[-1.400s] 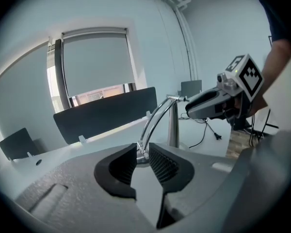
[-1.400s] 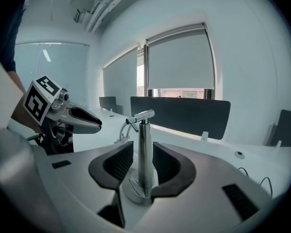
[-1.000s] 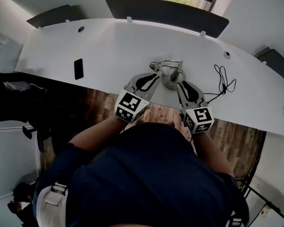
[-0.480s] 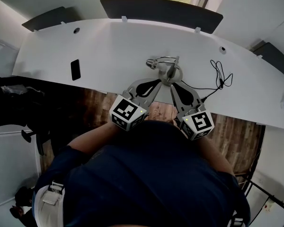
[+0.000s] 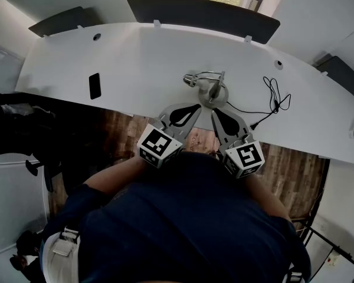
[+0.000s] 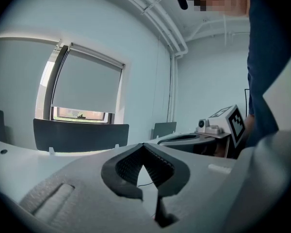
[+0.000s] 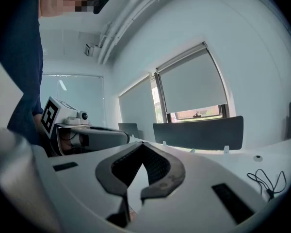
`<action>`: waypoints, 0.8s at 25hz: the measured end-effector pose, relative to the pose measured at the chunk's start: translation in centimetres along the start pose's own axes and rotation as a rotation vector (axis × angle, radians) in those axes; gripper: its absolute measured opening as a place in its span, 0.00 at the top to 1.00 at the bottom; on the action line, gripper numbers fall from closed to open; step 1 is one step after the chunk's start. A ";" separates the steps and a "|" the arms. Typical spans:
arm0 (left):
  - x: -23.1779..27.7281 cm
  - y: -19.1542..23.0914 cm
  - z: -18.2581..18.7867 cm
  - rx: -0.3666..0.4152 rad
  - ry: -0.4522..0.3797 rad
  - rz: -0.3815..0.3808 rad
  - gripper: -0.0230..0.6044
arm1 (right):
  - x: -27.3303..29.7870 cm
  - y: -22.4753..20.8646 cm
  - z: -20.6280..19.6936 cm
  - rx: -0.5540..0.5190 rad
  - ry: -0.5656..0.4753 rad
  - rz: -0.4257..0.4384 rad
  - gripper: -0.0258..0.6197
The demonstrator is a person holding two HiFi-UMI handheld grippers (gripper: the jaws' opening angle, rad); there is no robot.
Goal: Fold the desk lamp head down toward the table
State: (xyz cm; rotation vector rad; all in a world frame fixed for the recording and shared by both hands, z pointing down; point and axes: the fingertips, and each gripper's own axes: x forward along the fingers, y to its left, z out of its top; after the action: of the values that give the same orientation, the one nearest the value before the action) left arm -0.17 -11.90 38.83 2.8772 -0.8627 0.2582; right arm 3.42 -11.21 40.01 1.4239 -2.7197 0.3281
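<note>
1. Left claw [image 6: 144, 148]: jaws shut, tips meeting, nothing btwn them.
2. Right claw [image 7: 143, 147]: same. Jaws closed tip to tip, empty.
3. Lamp [image 5: 211, 88] stands on the white desk [image 5: 135, 58], close to the desk's front edge, approx mid-width. It has a round base w/ a thin arm, and a ring-shaped head that lies left of the base in the head view. How high the head sits can't be told from above.
4. Both claws point at the lamp from the person's side, left one angled in from lower left, right one from lower right. Tips are near the base, one each side. Touching or not: can't tell.
5. Left cube [image 5: 159, 147] and right cube [image 5: 243, 158] sit just off the desk edge, over the wood floor [image 5: 289, 170], right by the person's dark blue top [image 5: 183, 223].
6. Black cable [image 5: 274, 99] runs from the lamp base to the right across the desk and ends in loose loops.
7. Small flat black slab [image 5: 94, 86] lies on the desk well left of the lamp, near the front edge.
8. Dark panel [image 5: 203, 13] stands along the desk's far edge, w/ a window [image 6: 85, 89] behind it, blind mostly down.
9. Each gripper view shows the other claw alongside, roughly level w/ it.
</note>
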 end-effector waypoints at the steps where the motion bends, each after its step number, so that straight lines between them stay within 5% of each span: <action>1: -0.1 0.1 0.0 0.006 0.000 0.001 0.95 | 0.0 0.0 0.0 -0.001 0.002 0.001 0.94; 20: 0.0 0.4 0.0 0.019 0.002 0.017 0.95 | 0.5 0.0 -0.3 0.004 0.012 0.008 0.94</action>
State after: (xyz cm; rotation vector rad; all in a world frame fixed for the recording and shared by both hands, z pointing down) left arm -0.42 -12.19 38.87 2.8878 -0.8897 0.2717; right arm 3.11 -11.59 40.40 1.4084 -2.7174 0.3417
